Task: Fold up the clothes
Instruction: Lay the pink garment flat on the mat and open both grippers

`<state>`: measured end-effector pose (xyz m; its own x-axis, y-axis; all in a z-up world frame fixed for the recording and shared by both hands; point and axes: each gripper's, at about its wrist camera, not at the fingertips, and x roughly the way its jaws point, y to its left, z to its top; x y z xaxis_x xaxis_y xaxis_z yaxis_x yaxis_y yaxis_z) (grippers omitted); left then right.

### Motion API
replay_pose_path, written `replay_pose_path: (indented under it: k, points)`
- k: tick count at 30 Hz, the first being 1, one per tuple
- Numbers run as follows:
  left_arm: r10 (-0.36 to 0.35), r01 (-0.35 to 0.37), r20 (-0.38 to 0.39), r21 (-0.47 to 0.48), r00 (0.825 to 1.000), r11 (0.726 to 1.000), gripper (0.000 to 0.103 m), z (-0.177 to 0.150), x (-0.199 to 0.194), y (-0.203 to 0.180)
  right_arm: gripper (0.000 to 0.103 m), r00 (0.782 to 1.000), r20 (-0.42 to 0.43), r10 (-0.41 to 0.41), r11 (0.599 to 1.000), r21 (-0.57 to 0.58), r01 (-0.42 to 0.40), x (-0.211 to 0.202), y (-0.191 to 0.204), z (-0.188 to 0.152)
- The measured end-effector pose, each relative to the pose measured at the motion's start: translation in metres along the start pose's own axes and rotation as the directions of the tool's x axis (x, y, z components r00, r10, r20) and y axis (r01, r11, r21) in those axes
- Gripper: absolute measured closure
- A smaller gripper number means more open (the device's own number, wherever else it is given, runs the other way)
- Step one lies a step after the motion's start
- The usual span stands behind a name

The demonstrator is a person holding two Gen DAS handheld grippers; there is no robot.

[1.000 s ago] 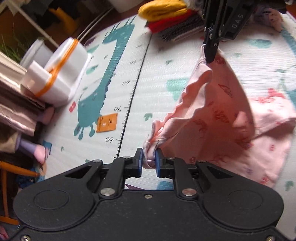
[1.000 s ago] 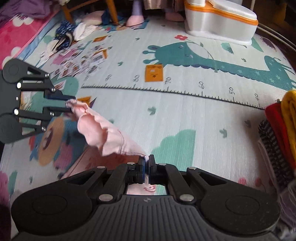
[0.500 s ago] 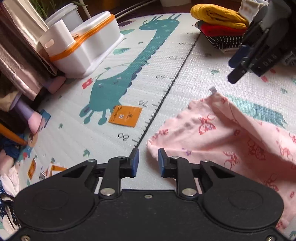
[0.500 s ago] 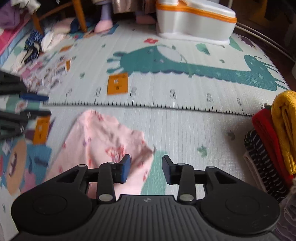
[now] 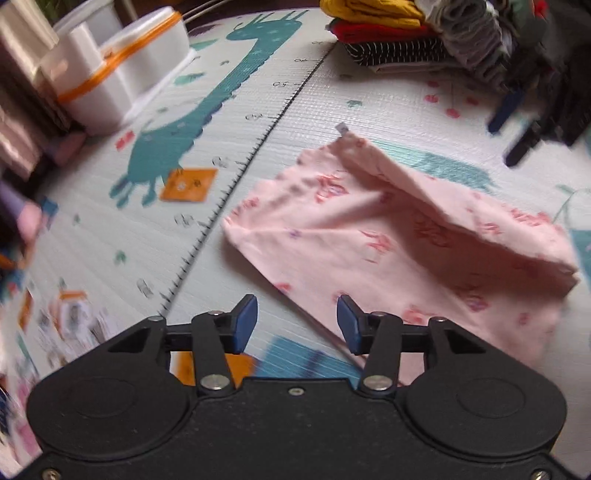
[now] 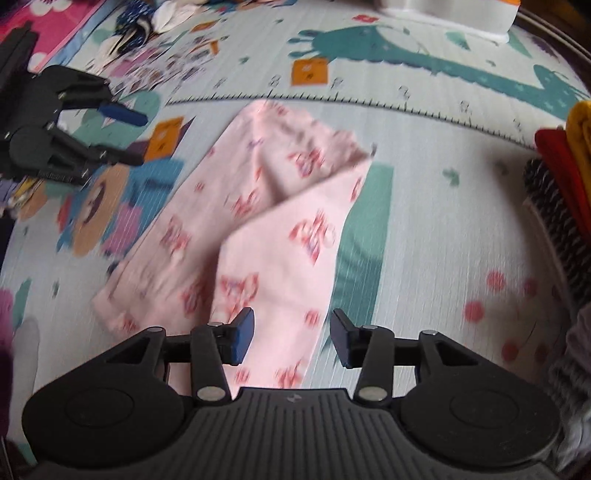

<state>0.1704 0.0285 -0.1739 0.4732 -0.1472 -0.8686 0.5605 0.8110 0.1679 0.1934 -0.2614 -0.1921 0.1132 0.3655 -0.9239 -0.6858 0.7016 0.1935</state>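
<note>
A pink printed garment (image 5: pixel 388 236) lies folded over on the play mat (image 5: pixel 258 206), also seen in the right wrist view as pink garment (image 6: pixel 266 229). My left gripper (image 5: pixel 297 325) hovers above the mat near the garment's near edge, its jaws opening, and nothing is between the pads. My right gripper (image 6: pixel 291 336) hangs over the garment's near end, jaws opening, with cloth showing below the gap but not pinched. The left gripper (image 6: pixel 110 125) shows at the left of the right wrist view, and the right gripper (image 5: pixel 517 125) at the blurred far right of the left wrist view.
A stack of folded clothes (image 5: pixel 391 33), yellow, red and striped, sits at the mat's far side, also stack (image 6: pixel 561 155). A white and orange plastic seat (image 5: pixel 122 74) stands at the left. Loose clothes and cards (image 6: pixel 155 22) lie beyond the mat.
Both grippers let go of the pink garment, which dropped from being held up to lying flat and folded on the mat. Both grippers drew back and their jaws widened.
</note>
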Motion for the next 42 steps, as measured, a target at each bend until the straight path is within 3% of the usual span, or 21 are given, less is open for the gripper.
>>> replay_pose_path:
  k: [4,7,13,15,18,21,23,27,31,35,37,39,40,41,42]
  points:
    - [-0.059,0.057,-0.013,-0.119,0.998,0.991,0.056,-0.02,-0.015,-0.004,0.057,0.998,0.011,0.058,0.996,-0.062,-0.057,-0.01,0.02,-0.028]
    - [-0.103,0.093,-0.029,-0.235,0.994,0.967,0.056,-0.036,-0.026,-0.009,0.057,0.995,0.019,0.094,0.987,-0.132,-0.091,-0.011,0.041,-0.042]
    - [-0.211,0.181,-0.023,-0.43,0.977,0.885,0.061,-0.076,-0.028,-0.033,0.057,0.984,-0.036,0.177,0.958,-0.221,-0.181,-0.002,0.075,-0.056]
    - [-0.264,0.224,-0.014,-0.486,0.964,0.845,0.068,-0.085,-0.021,-0.043,0.057,0.98,-0.057,0.191,0.953,-0.228,-0.199,0.003,0.079,-0.059]
    - [-0.335,0.272,-0.01,-0.561,0.942,0.782,0.068,-0.092,-0.007,-0.052,0.057,0.976,-0.093,0.199,0.953,-0.212,-0.215,0.016,0.08,-0.061]
    - [-0.371,0.283,-0.018,-0.613,0.928,0.737,0.068,-0.094,0.007,-0.053,0.057,0.974,-0.122,0.191,0.952,-0.219,-0.214,0.03,0.08,-0.06]
    - [-0.365,0.27,-0.019,-0.639,0.931,0.721,0.068,-0.095,0.013,-0.049,0.057,0.973,-0.126,0.193,0.949,-0.227,-0.218,0.036,0.083,-0.057]
    - [-0.382,0.256,-0.018,-0.712,0.924,0.654,0.068,-0.1,0.026,-0.04,0.057,0.969,-0.139,0.203,0.941,-0.245,-0.232,0.047,0.091,-0.048]
    - [-0.383,0.24,-0.032,-0.732,0.923,0.638,0.068,-0.106,0.031,-0.04,0.057,0.965,-0.155,0.211,0.928,-0.278,-0.247,0.054,0.101,-0.045]
    - [-0.409,0.254,0.009,-0.797,0.912,0.548,0.068,-0.114,0.035,-0.033,0.057,0.963,-0.165,0.211,0.928,-0.276,-0.251,0.058,0.101,-0.044]
    - [-0.408,0.25,0.017,-0.813,0.913,0.526,0.068,-0.114,0.037,-0.034,0.057,0.964,-0.168,0.207,0.93,-0.273,-0.247,0.06,0.1,-0.043]
    - [-0.405,0.252,0.027,-0.82,0.914,0.515,0.069,-0.113,0.037,-0.033,0.057,0.965,-0.168,0.201,0.933,-0.267,-0.241,0.062,0.099,-0.042]
    - [-0.402,0.253,0.026,-0.814,0.915,0.523,0.08,-0.111,0.037,-0.034,0.057,0.965,-0.17,0.199,0.934,-0.266,-0.239,0.063,0.099,-0.042]
    - [-0.394,0.249,0.018,-0.8,0.919,0.546,0.093,-0.108,0.036,-0.035,0.057,0.965,-0.172,0.197,0.934,-0.266,-0.238,0.064,0.098,-0.042]
    - [-0.38,0.243,0.005,-0.777,0.925,0.581,0.099,-0.105,0.034,-0.037,0.057,0.966,-0.174,0.193,0.934,-0.269,-0.235,0.065,0.098,-0.042]
